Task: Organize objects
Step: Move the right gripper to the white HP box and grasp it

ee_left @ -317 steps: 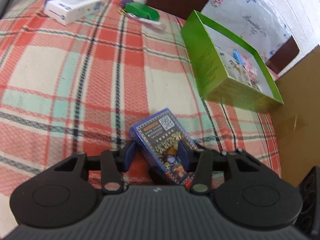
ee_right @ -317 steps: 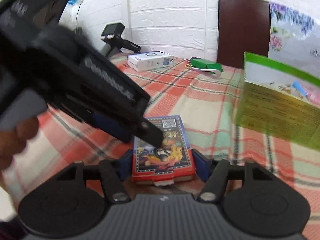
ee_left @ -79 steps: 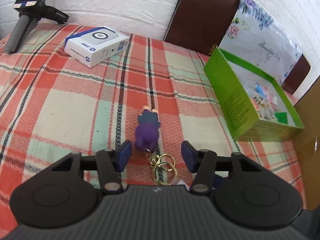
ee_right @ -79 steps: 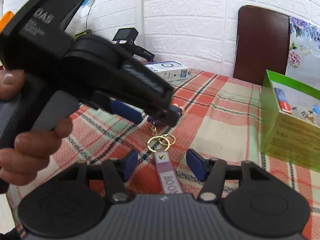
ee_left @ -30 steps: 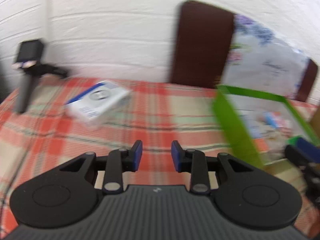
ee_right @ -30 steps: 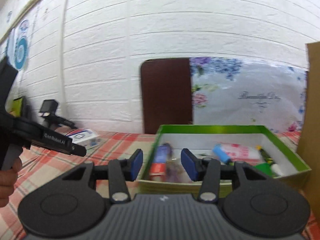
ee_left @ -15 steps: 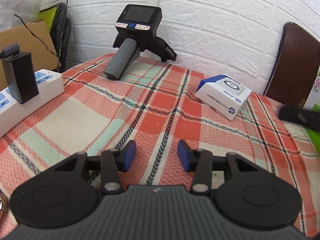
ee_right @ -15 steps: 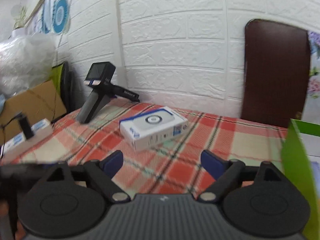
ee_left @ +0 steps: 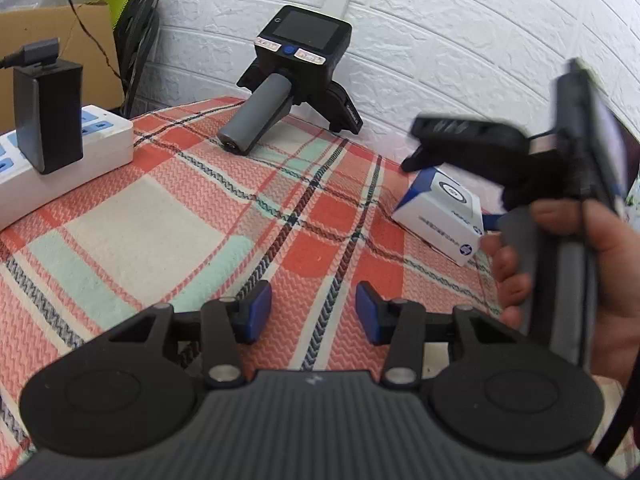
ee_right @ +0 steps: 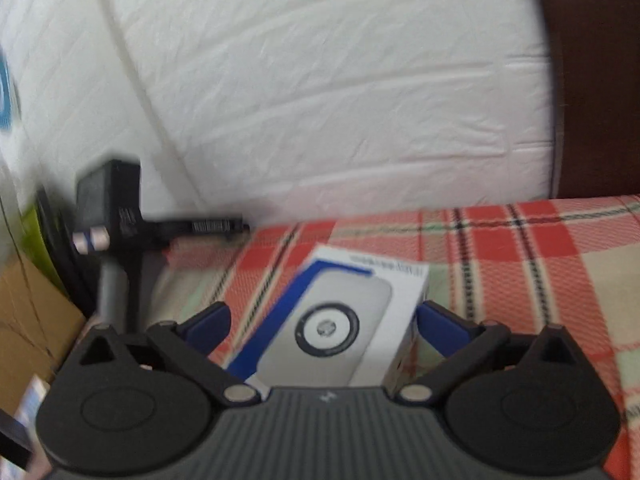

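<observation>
A white and blue box (ee_right: pixel 344 308) lies flat on the plaid tablecloth (ee_left: pixel 160 232). My right gripper (ee_right: pixel 324 326) reaches over it with its jaws opening wide. The box sits between the blue pads, which do not press on it. In the left wrist view the box (ee_left: pixel 444 220) shows at the right under one of the right gripper's black fingers (ee_left: pixel 460 136), with a hand (ee_left: pixel 560 248) on the handle. My left gripper (ee_left: pixel 312 308) hovers low over bare cloth, open, with nothing between its pads.
A white power strip (ee_left: pixel 100 148) carrying a black adapter (ee_left: pixel 48 112) lies at the left edge. A black handheld device with a grey handle (ee_left: pixel 288 80) stands at the back by the brick wall. A cardboard box (ee_left: pixel 60 40) stands beyond the table. A brown chair back (ee_right: pixel 592 80) stands at the right.
My right gripper has swung in over the white and blue box and spread its jaws around it. It and the hand now fill the right of the left wrist view. The left gripper has hardly moved.
</observation>
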`<state>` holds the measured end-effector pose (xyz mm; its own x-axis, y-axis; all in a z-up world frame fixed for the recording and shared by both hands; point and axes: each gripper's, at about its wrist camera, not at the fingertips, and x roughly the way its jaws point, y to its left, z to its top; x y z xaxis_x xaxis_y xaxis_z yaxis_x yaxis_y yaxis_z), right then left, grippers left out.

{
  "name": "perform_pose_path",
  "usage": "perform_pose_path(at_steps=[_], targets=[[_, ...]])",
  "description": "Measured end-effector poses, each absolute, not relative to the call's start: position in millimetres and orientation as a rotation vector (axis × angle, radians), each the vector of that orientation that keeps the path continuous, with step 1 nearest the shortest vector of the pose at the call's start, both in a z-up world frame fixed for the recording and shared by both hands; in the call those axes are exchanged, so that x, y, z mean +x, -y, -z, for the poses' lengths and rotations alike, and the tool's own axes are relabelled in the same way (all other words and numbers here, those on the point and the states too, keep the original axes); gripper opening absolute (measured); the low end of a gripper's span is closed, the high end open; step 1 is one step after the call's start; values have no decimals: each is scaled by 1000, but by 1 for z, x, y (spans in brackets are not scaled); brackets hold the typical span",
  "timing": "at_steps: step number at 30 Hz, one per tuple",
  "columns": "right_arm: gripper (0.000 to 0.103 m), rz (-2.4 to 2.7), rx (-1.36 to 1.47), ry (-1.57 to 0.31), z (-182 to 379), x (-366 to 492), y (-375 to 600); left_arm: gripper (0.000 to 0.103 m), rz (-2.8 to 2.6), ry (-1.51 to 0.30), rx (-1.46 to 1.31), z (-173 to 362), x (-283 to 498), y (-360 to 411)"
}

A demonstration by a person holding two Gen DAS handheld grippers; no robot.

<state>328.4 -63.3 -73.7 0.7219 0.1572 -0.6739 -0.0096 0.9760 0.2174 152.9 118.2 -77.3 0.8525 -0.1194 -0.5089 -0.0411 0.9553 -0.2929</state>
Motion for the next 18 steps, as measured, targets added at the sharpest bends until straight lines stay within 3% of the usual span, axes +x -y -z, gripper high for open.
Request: perform_pose_path(at_steps=[2, 4, 6, 18], targets=[[102, -97, 134, -747, 82, 329, 59, 49, 42, -549, -313, 77, 154, -120], [87, -109, 77, -734, 82, 321, 62, 50, 43, -548, -320, 78, 154, -120], [81, -126, 96, -740, 81, 306, 75, 51, 45, -546, -323, 78, 155, -120], [81, -113, 3, -728, 73, 72, 148, 55, 34, -559, -265, 79, 156, -113]])
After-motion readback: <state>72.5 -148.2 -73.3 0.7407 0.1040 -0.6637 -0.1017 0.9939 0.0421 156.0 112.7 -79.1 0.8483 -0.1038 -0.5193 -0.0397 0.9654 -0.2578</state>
